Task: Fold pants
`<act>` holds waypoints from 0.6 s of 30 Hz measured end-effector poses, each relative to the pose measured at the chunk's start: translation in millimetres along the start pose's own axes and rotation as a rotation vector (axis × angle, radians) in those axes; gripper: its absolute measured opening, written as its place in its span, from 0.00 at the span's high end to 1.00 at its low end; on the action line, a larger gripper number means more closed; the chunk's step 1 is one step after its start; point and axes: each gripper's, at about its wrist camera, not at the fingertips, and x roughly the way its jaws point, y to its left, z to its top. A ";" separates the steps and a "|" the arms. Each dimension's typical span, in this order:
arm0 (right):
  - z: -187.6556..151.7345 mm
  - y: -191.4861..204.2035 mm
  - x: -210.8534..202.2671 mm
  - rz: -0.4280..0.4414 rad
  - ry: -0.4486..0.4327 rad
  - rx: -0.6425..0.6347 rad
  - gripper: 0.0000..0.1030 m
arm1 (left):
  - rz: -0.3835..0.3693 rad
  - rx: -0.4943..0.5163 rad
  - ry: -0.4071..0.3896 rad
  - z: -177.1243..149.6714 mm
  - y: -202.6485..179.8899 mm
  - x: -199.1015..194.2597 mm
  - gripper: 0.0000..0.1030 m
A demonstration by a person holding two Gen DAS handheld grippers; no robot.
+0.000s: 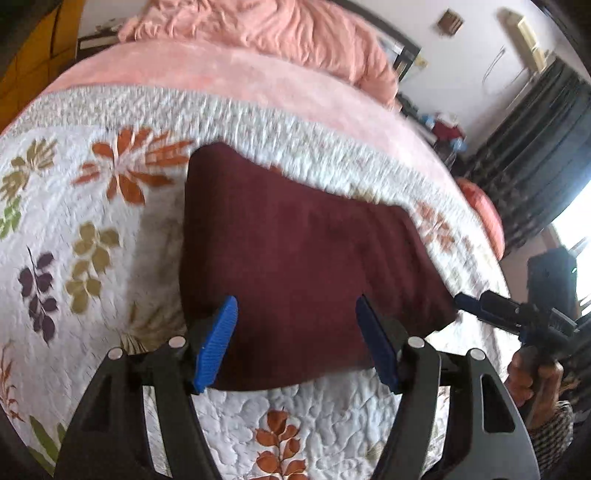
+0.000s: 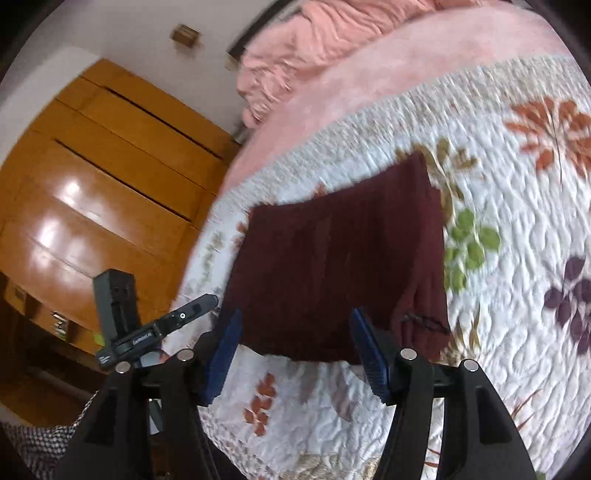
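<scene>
The dark maroon pants lie folded into a compact block on the floral quilt; they also show in the right wrist view. My left gripper is open and empty, hovering over the near edge of the pants. My right gripper is open and empty, just above the near edge of the pants from the other side. The right gripper also shows at the right edge of the left wrist view. The left gripper shows at the left of the right wrist view.
The white floral quilt covers the bed, over a pink blanket with bunched pink bedding at the head. A wooden wardrobe stands beside the bed. Dark curtains and a window are at the far right.
</scene>
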 end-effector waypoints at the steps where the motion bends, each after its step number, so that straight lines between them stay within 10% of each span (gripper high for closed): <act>1: -1.7 -5.4 9.8 -0.011 0.017 0.022 0.42 | 0.010 -0.009 0.004 -2.6 3.9 6.0 0.37; 18: -35.9 -20.8 6.1 -0.089 0.018 0.088 0.45 | 0.137 0.068 0.030 -26.6 18.0 18.1 0.28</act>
